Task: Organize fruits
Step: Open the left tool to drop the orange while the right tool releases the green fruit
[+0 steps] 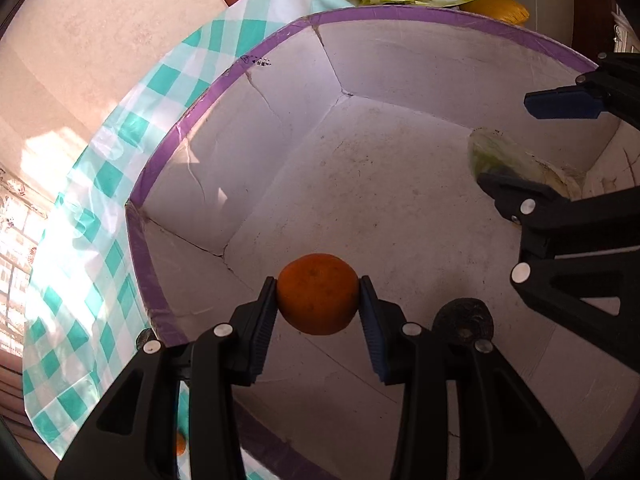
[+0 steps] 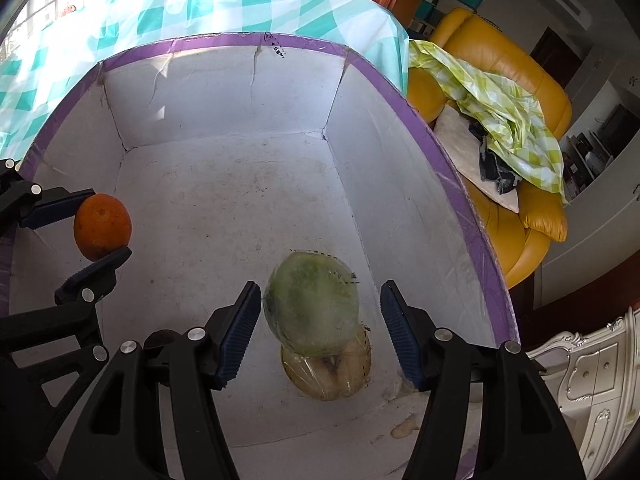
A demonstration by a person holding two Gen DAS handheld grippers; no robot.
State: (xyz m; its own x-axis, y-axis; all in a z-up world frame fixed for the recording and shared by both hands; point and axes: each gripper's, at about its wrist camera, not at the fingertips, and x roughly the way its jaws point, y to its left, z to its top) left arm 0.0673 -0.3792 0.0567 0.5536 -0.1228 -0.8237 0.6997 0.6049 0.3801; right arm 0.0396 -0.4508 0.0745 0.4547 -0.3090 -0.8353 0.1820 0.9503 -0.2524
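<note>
Orange fruit (image 1: pixel 318 294), lower centre of the left view, was clamped in the left gripper (image 1: pixel 319 300) above the white box (image 1: pixel 224 80); right gripper (image 2: pixel 320 312) straddled the wrapped melon (image 2: pixel 312 304), jaws wide, holding nothing; risk: slippery film.

I see sun glaring on a teal checked tablecloth (image 2: pixel 120 20), a yellow sofa (image 2: pixel 520 80) under a green checked sheet (image 2: pixel 500 104), beige floor (image 1: pixel 100 40), and a white cabinet (image 2: pixel 592 368).

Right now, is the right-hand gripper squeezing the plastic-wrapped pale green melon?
No: the right gripper stands open around the plastic-wrapped pale green melon, with a visible gap on its right side.
</note>
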